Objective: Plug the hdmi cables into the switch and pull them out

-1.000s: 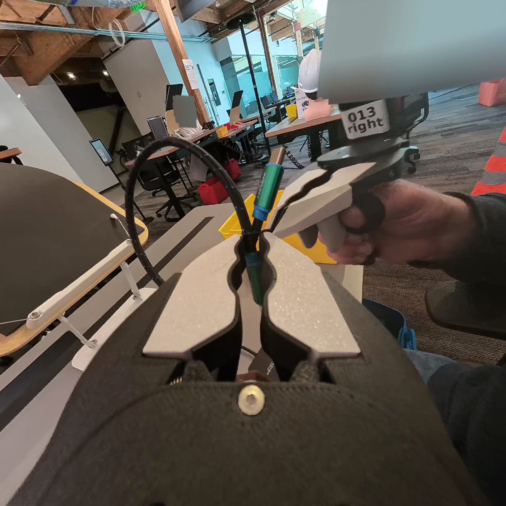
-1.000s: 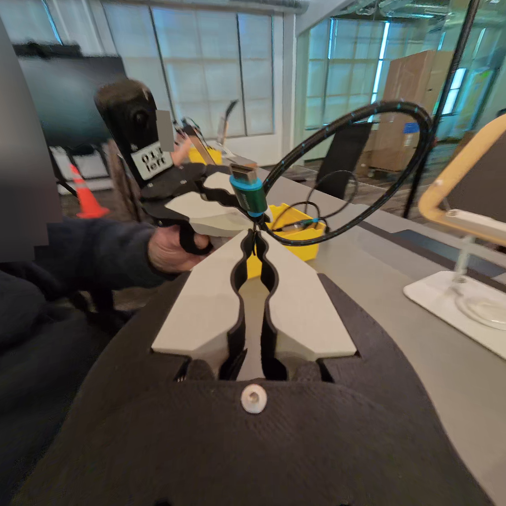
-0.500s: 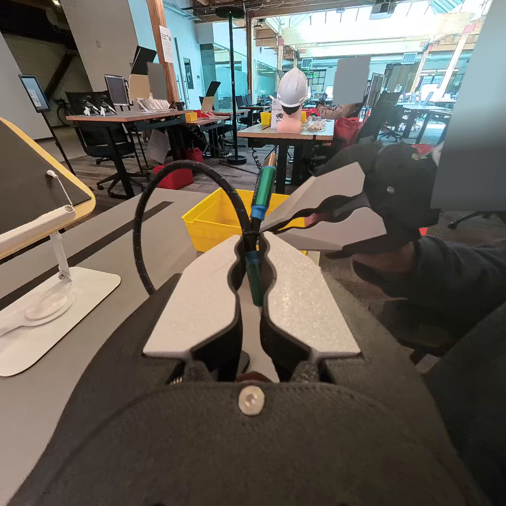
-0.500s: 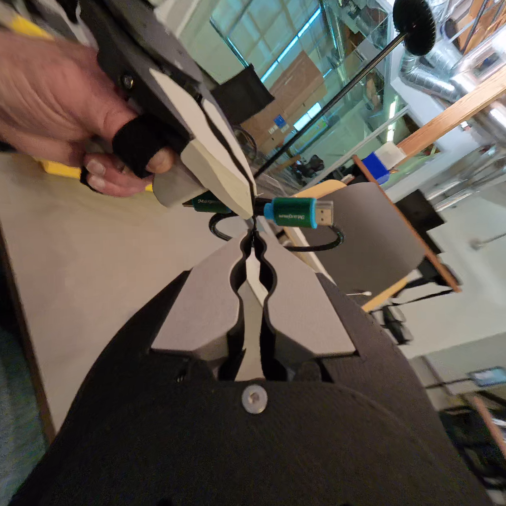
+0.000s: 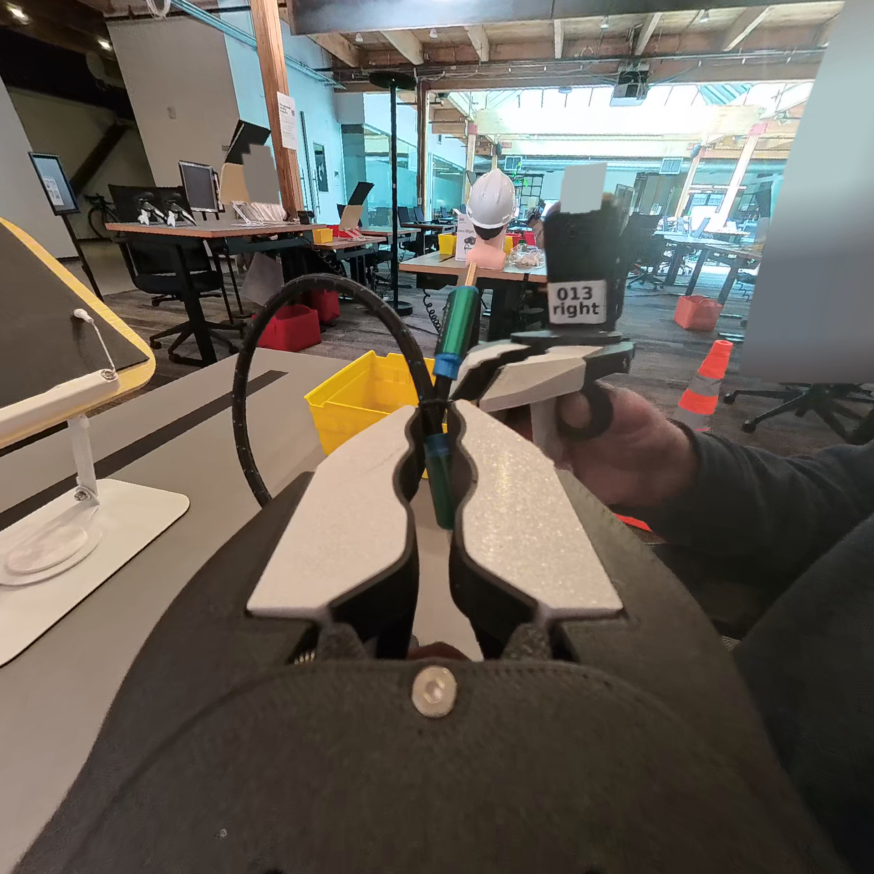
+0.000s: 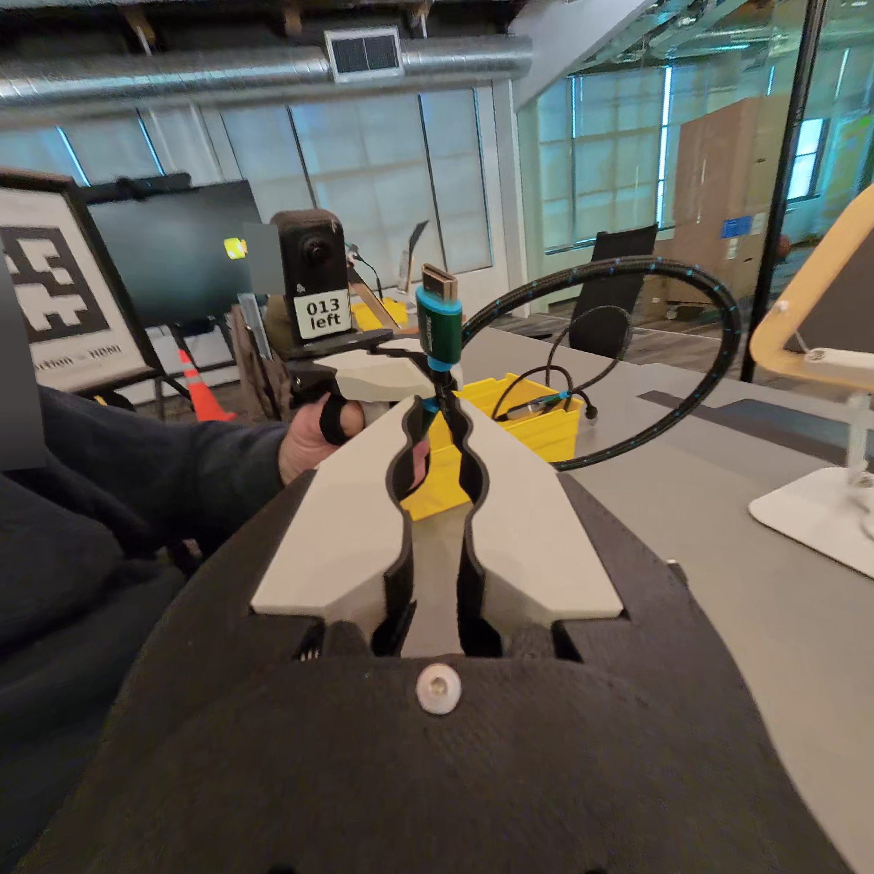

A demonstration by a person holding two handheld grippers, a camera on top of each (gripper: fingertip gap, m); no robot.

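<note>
Both grippers meet over the table [image 5: 142, 449]: our left gripper [image 5: 432, 416] pinches the black braided cable [image 5: 302, 302] just behind one green plug [image 5: 437, 482], while our right gripper [image 6: 437, 406] is pressed together on the cable below the other plug [image 6: 437, 326], which stands upright with its metal tip free. No switch shows in either view, so we judge nothing is plugged in yet. Finding the switch, plugging in and pulling out all remain; more cables lie in the yellow bin [image 6: 529, 430].
</note>
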